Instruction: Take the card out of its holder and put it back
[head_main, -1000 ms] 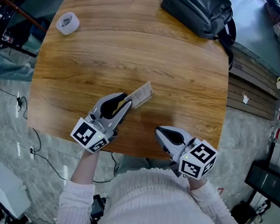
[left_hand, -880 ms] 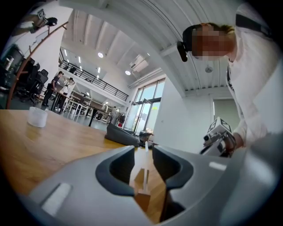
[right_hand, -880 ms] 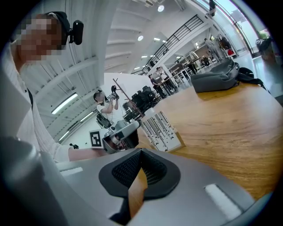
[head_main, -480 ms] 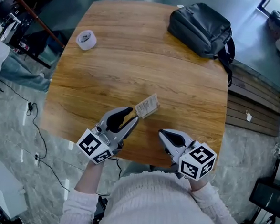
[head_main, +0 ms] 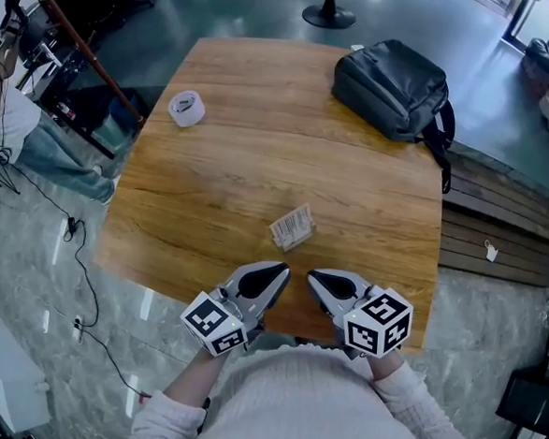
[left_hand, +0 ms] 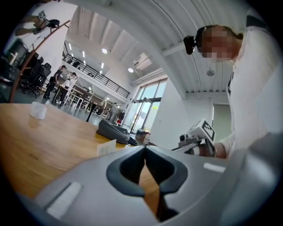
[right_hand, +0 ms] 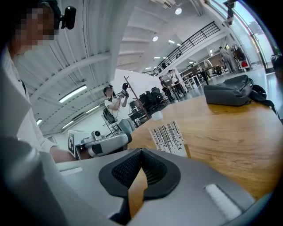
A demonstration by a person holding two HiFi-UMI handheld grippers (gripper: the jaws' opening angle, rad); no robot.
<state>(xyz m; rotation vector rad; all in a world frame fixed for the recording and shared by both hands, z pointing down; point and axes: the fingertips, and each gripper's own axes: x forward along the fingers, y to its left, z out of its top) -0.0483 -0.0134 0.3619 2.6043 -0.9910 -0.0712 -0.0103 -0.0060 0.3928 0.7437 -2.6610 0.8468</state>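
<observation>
**Head view.** Wooden worktop (head_main: 261,138), one item of the task on it: the card (head_main: 292,226), lying flat near the front edge, striped face up. Whether the card sits in a holder cannot be made out.
- Left tool (head_main: 280,271): pressed together, empty, at the near rim. A second ago it reached the card's near end, and half a second ago it stood spread just beside it. It is now drawn back, clear of the card.
- Right tool (head_main: 313,276): pressed together, empty, beside the left one, its place little changed.
- The card is free of both tools and lies just ahead of them.
- Also present: tape roll (head_main: 186,108) at the far left of the worktop, dark bag (head_main: 393,86) at the far right corner.

**Left gripper view.** Left tool (left_hand: 145,149) with tips meeting, nothing between.
- Card (left_hand: 106,147) seen edge-low, ahead and to the left.
- Bag (left_hand: 112,131) beyond it; tape roll (left_hand: 38,110) far left.
- The right tool (left_hand: 196,134) shows side-on with its marker cube (not visible this way from above).

**Right gripper view.** Right tool (right_hand: 141,151) with tips together, nothing between.
- Card (right_hand: 168,137) close ahead, its dark stripes plain here and nowhere else.
- Left tool (right_hand: 106,143) at left; bag (right_hand: 230,95) at right.
- A standing person (right_hand: 116,108) beyond the worktop, outside the head view.
</observation>
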